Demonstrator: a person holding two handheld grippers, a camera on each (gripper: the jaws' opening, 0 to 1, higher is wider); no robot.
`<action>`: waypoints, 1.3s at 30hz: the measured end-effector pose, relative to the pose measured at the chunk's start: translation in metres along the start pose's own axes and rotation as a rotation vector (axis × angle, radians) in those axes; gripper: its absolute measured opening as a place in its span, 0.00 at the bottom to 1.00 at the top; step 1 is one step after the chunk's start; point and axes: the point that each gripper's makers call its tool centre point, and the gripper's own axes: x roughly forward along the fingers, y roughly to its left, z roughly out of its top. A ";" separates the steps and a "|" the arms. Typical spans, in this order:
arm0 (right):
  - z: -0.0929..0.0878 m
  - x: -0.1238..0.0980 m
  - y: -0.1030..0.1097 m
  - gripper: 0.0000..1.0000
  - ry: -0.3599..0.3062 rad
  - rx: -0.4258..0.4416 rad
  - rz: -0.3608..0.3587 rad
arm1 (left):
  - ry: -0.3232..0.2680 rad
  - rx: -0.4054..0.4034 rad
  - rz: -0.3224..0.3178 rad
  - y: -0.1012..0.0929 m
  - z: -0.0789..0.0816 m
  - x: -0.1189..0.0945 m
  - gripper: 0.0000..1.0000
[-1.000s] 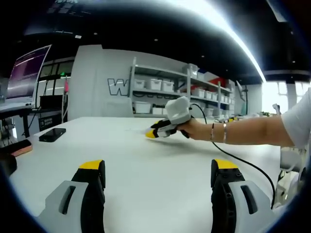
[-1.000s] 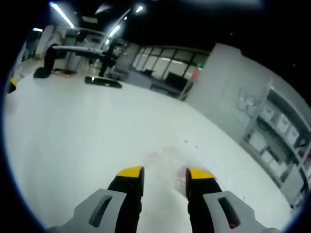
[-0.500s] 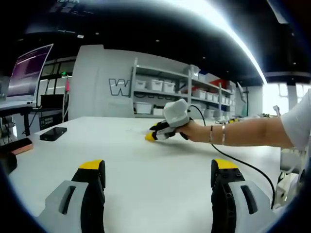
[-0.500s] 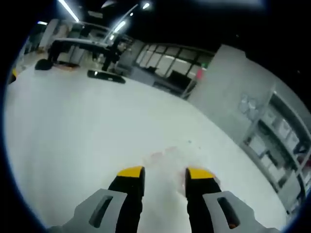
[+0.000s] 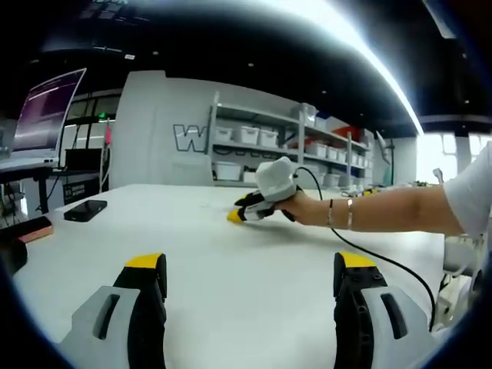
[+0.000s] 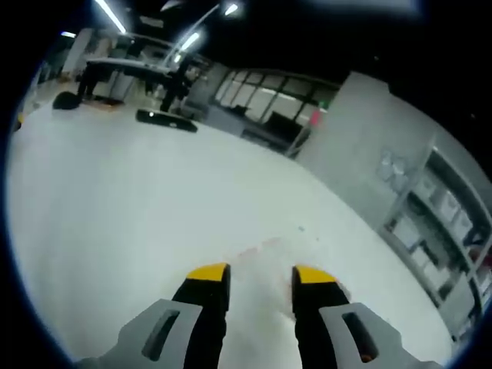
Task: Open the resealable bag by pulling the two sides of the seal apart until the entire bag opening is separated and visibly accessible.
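Right gripper view: right gripper [image 6: 261, 274] fingers parted by thin clear bag [image 6: 265, 247], left gripper [image 5: 250, 265] fingers wide, empty; might pinch both sides together.

bright ceiling strips [image 5: 369, 54] | glare overhead | fisheye-bent edges | right gripper view softly blurred

A broad white matte tabletop [image 5: 231, 261] is seen. A flat black phone [image 5: 83, 211] lies near its far left edge. A clear plastic resealable bag [image 6: 265, 257] lies flat on it, faintly visible.
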 end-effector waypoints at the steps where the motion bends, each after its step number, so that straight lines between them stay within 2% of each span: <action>1: 0.000 0.000 0.000 0.30 0.000 -0.001 -0.001 | 0.000 0.000 0.001 0.001 0.000 0.000 0.89; 7: 0.002 0.005 -0.001 0.29 -0.002 0.010 -0.009 | -0.004 -0.001 0.001 0.001 0.001 -0.001 0.89; 14: 0.002 0.010 0.001 0.24 -0.010 0.036 -0.006 | -0.008 -0.004 0.002 0.003 0.002 -0.001 0.89; 20: 0.001 0.015 0.002 0.11 -0.022 0.045 -0.002 | -0.008 -0.003 0.000 0.002 0.002 -0.001 0.88; 27: 0.001 0.016 0.004 0.00 -0.020 0.030 0.002 | -0.007 -0.002 -0.001 0.003 0.003 0.000 0.88; 32: -0.002 0.018 -0.001 0.00 -0.017 0.074 0.005 | -0.007 -0.001 -0.001 0.003 0.003 -0.001 0.88; 39: 0.006 0.001 -0.022 0.00 -0.060 0.145 -0.044 | -0.013 0.000 0.000 0.003 0.005 -0.003 0.88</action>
